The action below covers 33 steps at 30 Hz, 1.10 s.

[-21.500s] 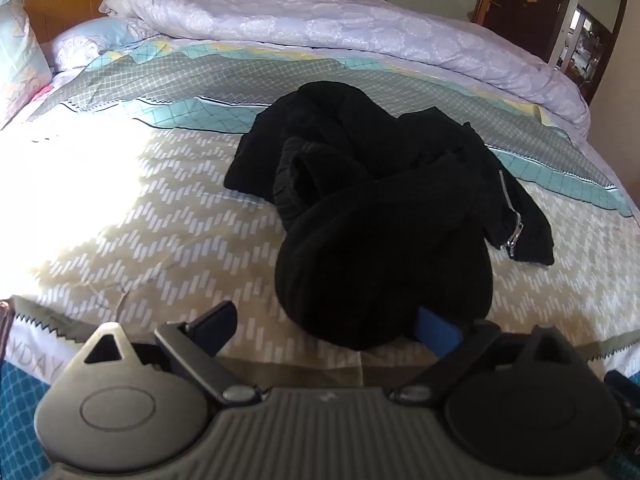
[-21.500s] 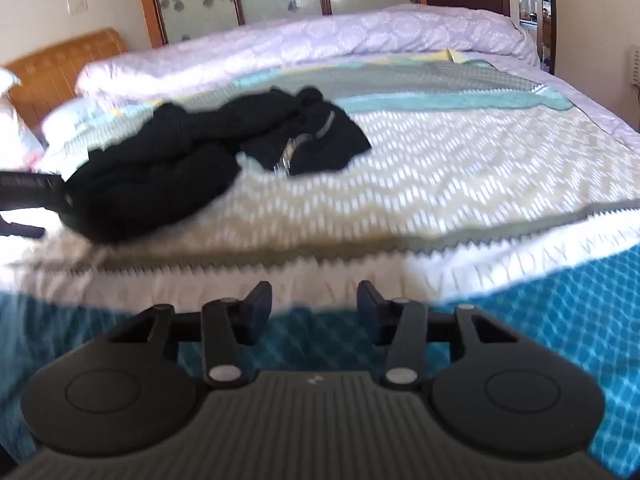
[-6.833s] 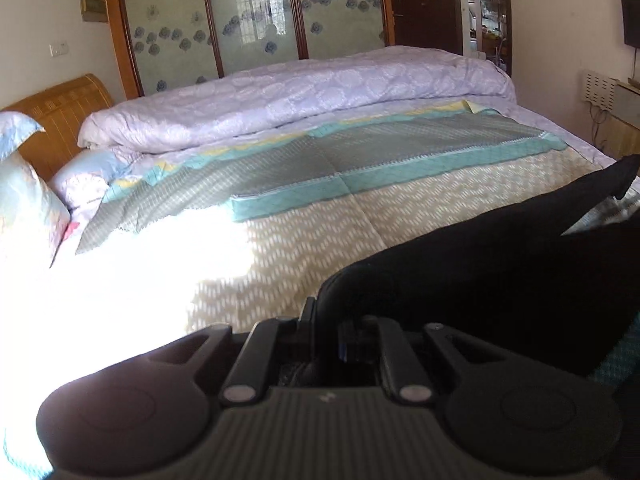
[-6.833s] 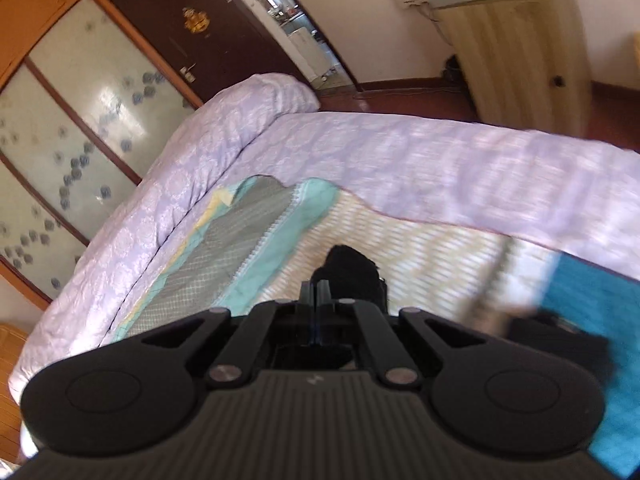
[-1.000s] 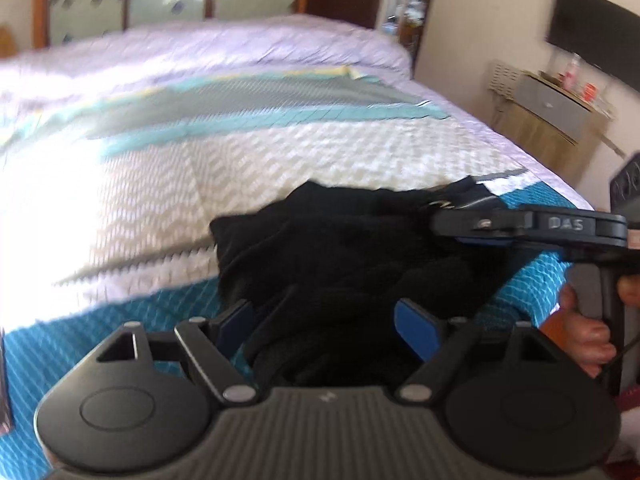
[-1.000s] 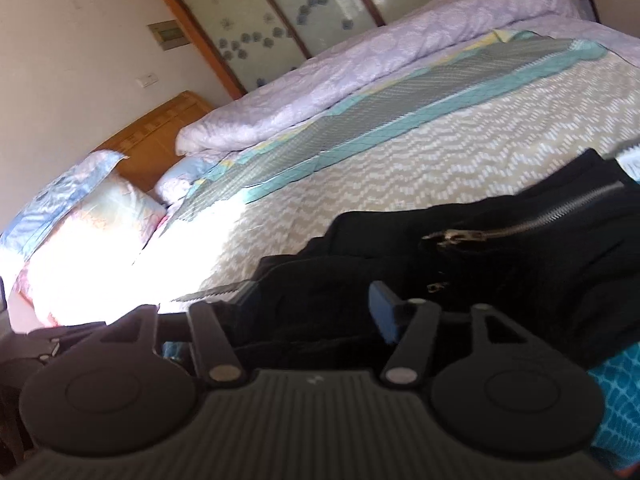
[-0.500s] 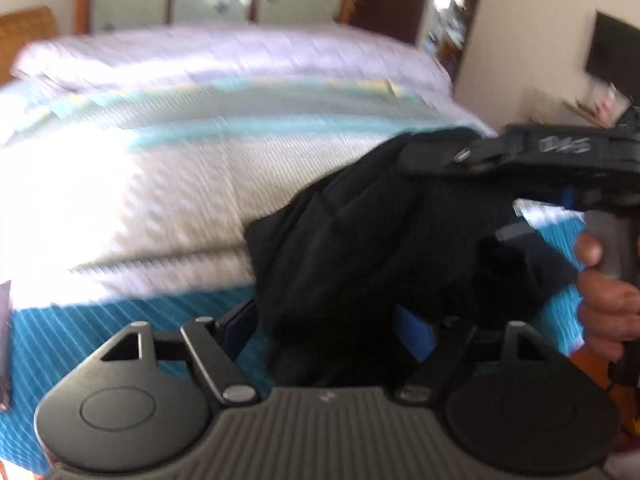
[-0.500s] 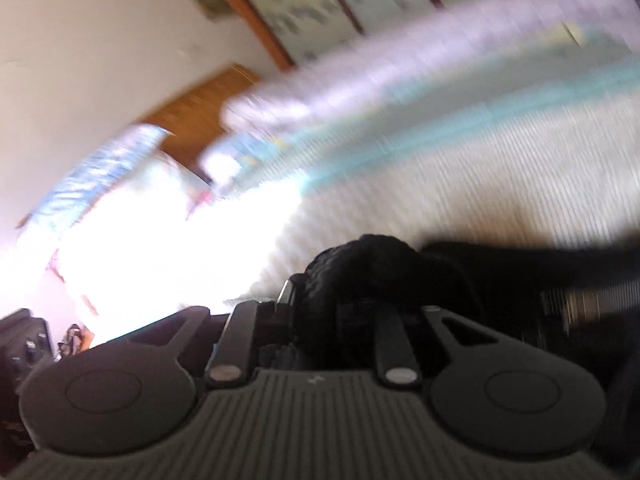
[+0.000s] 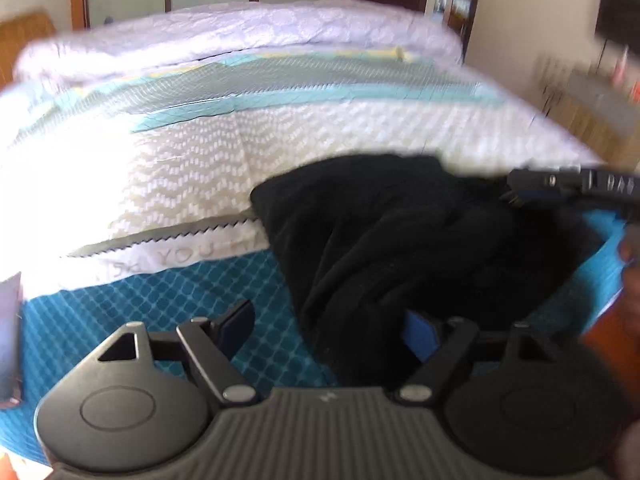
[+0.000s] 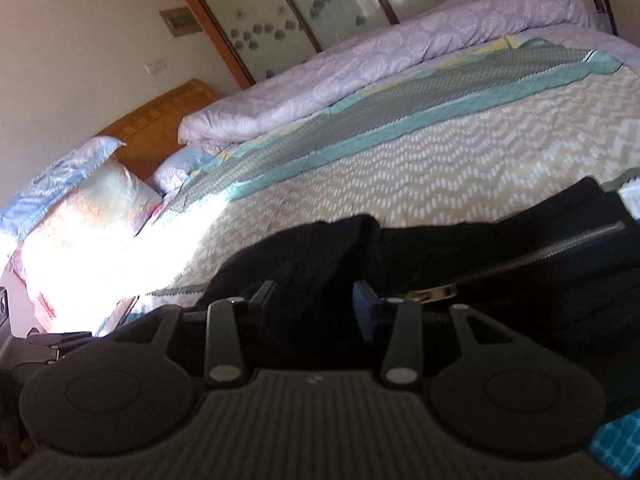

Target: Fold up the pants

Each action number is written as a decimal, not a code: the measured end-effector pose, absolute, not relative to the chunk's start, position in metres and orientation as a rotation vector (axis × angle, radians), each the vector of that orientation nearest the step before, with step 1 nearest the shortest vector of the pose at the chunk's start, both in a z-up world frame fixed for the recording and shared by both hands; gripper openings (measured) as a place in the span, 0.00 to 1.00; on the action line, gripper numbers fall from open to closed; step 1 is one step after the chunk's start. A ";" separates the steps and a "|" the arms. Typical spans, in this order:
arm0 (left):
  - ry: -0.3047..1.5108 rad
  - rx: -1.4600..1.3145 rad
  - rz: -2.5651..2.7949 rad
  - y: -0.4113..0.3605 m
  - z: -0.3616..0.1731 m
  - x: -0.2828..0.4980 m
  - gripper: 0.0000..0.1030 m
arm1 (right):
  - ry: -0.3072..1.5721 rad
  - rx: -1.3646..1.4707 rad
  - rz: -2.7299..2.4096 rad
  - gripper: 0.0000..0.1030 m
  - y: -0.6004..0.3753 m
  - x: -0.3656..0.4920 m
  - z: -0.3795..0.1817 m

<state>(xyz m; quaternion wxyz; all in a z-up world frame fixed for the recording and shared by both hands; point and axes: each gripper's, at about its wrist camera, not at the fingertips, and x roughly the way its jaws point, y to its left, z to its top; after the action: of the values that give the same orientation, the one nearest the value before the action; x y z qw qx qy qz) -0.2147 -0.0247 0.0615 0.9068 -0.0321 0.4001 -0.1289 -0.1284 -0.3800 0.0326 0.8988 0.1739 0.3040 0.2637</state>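
Black pants [image 9: 404, 240] lie bunched at the bed [image 9: 192, 168] edge, part draped over the side; left gripper [image 9: 328, 328] jaws are wide, cloth between them but not pinched; right gripper [image 10: 316, 300] jaws have just been opening, half apart around a fold, no clear pinch; risk: unheld cloth slides off, or a grab takes several layers and folds crooked.

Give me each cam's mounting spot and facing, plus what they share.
Left wrist: on the left tongs, facing across the bed toward the wardrobe; right tongs and a hand enter at right.
Right wrist: on the right tongs, rolled, facing the headboard; jaws have just been opening, fabric between them.
Shared: black pants, quilt.
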 end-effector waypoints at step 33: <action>0.903 0.000 -0.483 -0.147 0.072 -0.127 0.71 | 0.525 0.654 0.056 0.55 -0.556 -0.183 0.021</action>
<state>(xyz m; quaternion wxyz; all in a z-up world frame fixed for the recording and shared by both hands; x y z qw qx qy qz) -0.1269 -0.1473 0.0722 0.8718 0.0001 0.4320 -0.2310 -0.1832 -0.5562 0.0208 0.9130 0.3174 0.2547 0.0272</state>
